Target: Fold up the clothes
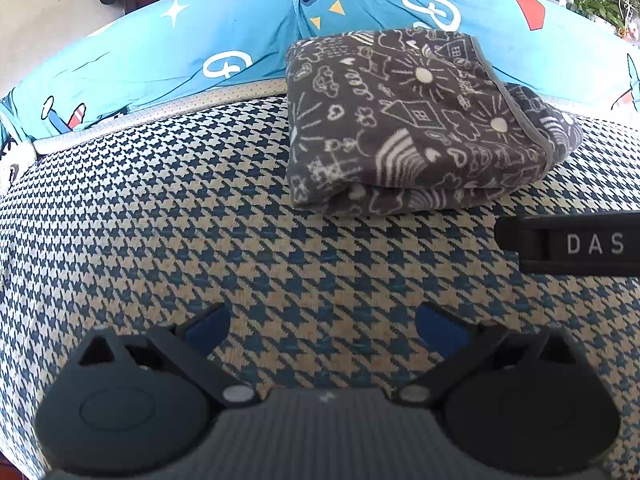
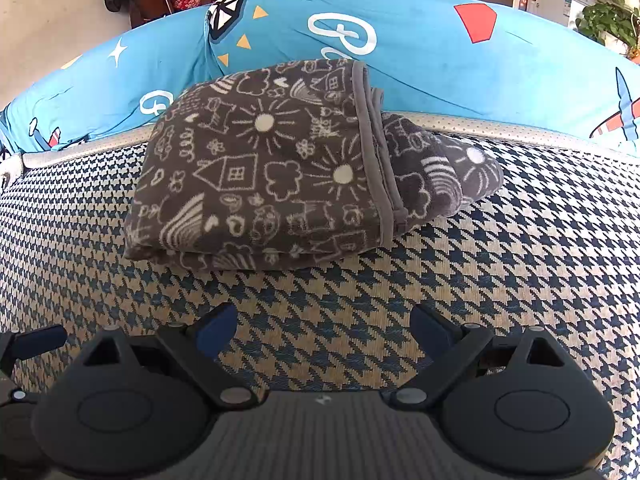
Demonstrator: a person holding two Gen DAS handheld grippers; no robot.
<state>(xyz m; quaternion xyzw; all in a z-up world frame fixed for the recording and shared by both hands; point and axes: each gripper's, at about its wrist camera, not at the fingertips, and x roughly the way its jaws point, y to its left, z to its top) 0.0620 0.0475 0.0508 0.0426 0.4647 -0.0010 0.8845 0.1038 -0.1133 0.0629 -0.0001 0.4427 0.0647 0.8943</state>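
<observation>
Apparently the folding is nearly done — the grey patterned cloth [image 2: 264, 168] lies as a thick folded bundle on the houndstooth bed cover [image 2: 500, 280], near the blue pillow [image 2: 420, 60] behind it. One layer sticks out past the bound edge on the right, so a tidy-up may remain. Left gripper [image 1: 324, 330] and right gripper [image 2: 322, 326] hang short of it, jaws spread and empty — bare cover lies between.

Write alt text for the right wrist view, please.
A folded grey blanket with white doodle drawings lies on a blue-and-tan houndstooth cushion, its hemmed edge overlapping a bulging lower layer at right. The open, empty right gripper sits short of it, not touching; a blue cartoon-print cover runs behind.
</observation>
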